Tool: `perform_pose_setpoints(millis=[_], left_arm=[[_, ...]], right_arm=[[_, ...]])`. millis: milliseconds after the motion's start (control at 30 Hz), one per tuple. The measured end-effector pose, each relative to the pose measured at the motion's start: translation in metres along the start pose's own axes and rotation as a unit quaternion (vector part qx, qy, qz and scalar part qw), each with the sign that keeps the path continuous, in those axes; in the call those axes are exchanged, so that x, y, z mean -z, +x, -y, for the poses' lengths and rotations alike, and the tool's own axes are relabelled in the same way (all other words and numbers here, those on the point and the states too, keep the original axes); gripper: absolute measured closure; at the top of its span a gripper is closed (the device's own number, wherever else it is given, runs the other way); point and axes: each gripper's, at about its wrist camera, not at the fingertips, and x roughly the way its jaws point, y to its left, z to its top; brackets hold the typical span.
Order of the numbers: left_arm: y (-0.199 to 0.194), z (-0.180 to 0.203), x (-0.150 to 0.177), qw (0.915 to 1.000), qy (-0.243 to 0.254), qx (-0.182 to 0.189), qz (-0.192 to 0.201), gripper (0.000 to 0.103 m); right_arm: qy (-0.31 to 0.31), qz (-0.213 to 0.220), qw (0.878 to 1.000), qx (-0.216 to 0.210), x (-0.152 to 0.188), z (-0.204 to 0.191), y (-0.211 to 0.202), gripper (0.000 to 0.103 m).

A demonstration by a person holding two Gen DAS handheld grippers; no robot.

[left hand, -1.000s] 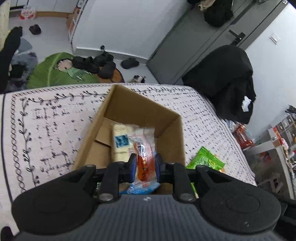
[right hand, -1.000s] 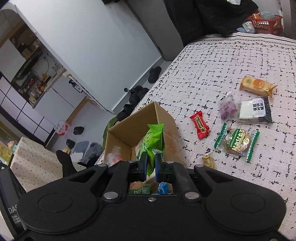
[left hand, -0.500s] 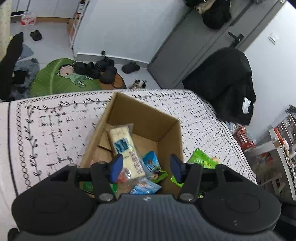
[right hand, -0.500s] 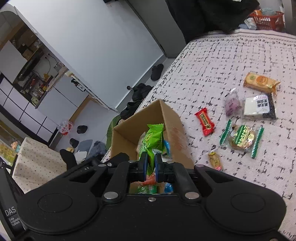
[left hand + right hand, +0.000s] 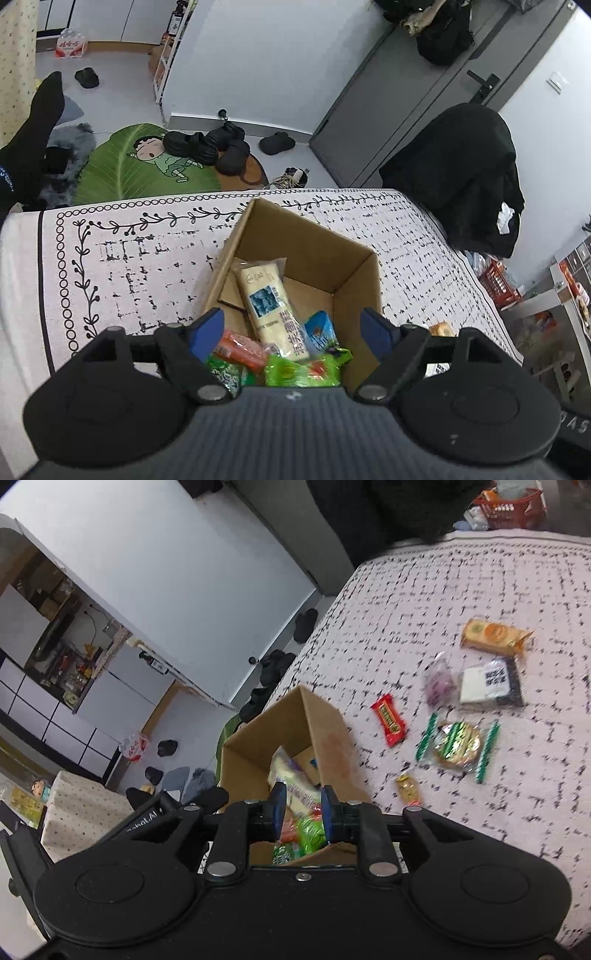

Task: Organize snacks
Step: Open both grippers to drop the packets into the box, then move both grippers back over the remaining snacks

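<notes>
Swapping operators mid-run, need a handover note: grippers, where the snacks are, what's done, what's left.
Left gripper: jaws opening, nothing between them, over the cardboard box.
Right gripper: jaws opening, over the same box; the green packet lies below them, not pinched.
Done: the box holds the long white packet, an orange packet, a blue packet and green ones.
Left, out on the bedspread: red bar, small yellow candy, green-striped biscuit, purple packet, black-and-white packet, orange packet.

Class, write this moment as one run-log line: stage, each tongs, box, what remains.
stage: dropping snacks | left tongs: opening, empty | right tongs: opening, empty | cardboard box: several packets | remaining: six snacks on bedspread
</notes>
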Motion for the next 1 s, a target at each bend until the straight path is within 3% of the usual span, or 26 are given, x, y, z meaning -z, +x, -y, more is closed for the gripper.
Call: perform_pose_setpoints(millis=[67,200,400,533,733,1000], left_arm=[[-0.001,0.005,0.003,1.0,0.008,0.001,-0.001,0.023],[-0.002,0.018,0.009,0.9997,0.026,0.003,-0.004,0.021],[0.0,0.036,0.019,0.9989,0.041,0.019,-0.014,0.013],[0.0,0.049,0.027,0.9983,0.049,0.025,-0.021,0.007],[-0.004,0.077,0.042,0.9951,0.095,0.023,-0.016,0.005],[-0.003,0.105,0.061,0.9906,0.131,0.033,-0.022,0.005]], right_arm=[[0.004,0.005,1.0,0.0,-0.003,0.006,-0.005,0.078],[0.006,0.028,0.999,0.016,-0.007,0.02,-0.02,0.049],[0.014,0.04,0.998,0.036,-0.012,0.047,-0.034,0.041],[0.016,0.05,0.997,0.047,-0.014,0.063,-0.04,0.022],[0.01,0.055,0.997,0.05,-0.015,0.084,-0.044,0.004],[0.023,0.052,0.997,0.047,-0.021,0.117,-0.044,0.0]])
